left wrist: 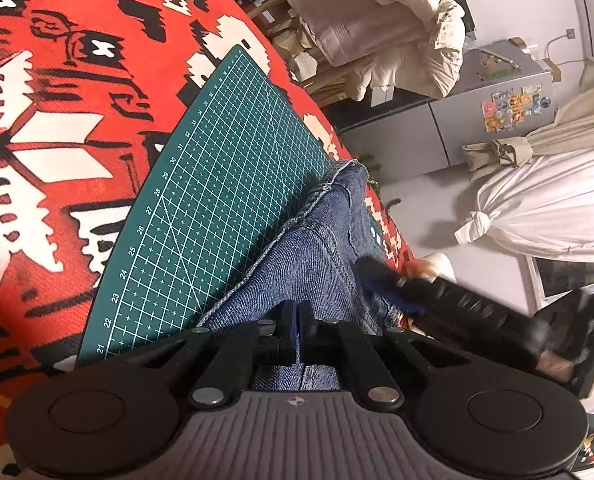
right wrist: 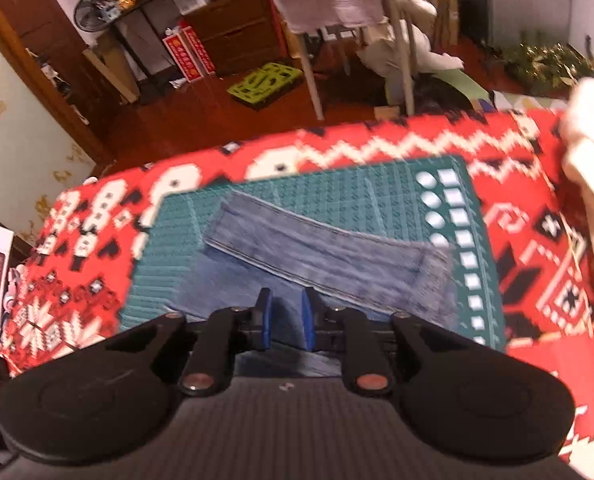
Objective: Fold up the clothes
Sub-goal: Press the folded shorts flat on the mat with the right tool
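Two grippers seen over blue jeans [right wrist: 321,252] lying on green cutting mat [left wrist: 217,184], mat laid on desk covered by red patterned cloth [left wrist: 57,120]. Left gripper [left wrist: 296,330]: fingers pressed together, denim seemingly pinched between them, though contact partly hidden. Right gripper [right wrist: 287,322]: fingers parted, nothing held, hovering above folded jeans leg; view blurred.

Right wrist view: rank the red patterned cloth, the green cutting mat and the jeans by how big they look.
1. red patterned cloth
2. green cutting mat
3. jeans
The right gripper hides the near parts of all three, so this ranks visible area only.
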Action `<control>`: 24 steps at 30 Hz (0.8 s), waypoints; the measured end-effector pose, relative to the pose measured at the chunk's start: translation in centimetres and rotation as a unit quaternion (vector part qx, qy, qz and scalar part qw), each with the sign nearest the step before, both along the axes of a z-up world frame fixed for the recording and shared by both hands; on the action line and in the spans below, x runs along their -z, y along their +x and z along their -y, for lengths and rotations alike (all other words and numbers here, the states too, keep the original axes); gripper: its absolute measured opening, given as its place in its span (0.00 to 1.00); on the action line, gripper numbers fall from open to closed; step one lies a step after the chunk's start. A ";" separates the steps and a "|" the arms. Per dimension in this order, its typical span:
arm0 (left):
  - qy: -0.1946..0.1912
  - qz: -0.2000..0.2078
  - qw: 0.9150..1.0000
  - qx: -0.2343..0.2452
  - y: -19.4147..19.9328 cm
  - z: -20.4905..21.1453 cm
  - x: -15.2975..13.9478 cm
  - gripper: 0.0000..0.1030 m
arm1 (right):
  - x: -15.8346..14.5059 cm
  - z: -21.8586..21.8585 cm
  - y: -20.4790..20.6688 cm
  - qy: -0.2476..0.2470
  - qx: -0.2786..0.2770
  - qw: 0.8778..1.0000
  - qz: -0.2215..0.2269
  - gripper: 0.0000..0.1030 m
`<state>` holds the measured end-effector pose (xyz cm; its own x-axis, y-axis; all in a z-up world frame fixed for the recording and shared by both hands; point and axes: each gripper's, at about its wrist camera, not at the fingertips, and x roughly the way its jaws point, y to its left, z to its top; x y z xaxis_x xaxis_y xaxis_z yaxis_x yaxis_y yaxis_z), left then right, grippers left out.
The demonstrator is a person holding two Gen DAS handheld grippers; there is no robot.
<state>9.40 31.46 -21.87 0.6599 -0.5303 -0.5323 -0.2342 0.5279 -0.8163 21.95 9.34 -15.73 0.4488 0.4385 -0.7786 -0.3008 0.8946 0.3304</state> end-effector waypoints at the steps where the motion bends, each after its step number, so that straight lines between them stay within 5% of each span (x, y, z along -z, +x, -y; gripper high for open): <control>1: 0.000 0.000 1.000 0.000 0.0 0.0 0.0 0.03 | 0.2 0.5 0.0 0.004 0.002 1.000 0.000 0.06; 9: -0.002 -0.001 1.000 0.000 0.0 -0.1 0.0 0.03 | -0.8 2.8 0.1 -0.032 0.004 0.999 0.003 0.03; 11: -0.003 -0.001 1.000 0.000 0.0 -0.1 0.0 0.03 | -1.3 3.5 0.3 -0.010 0.018 1.000 0.000 0.11; 15: -0.001 -0.001 1.000 0.000 -0.1 -0.1 0.0 0.03 | -1.5 4.0 1.2 0.022 0.045 0.999 0.000 0.11; 24: -0.005 -0.001 1.000 0.002 -0.2 -0.2 0.2 0.03 | -0.2 3.7 3.2 -0.014 0.067 0.997 0.030 0.10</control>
<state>9.23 31.62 -22.03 0.6575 -0.5375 -0.5281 -0.2337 0.5208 -0.8210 25.20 5.64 -15.55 0.5482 0.3508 -0.7592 -0.1975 0.9364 0.2901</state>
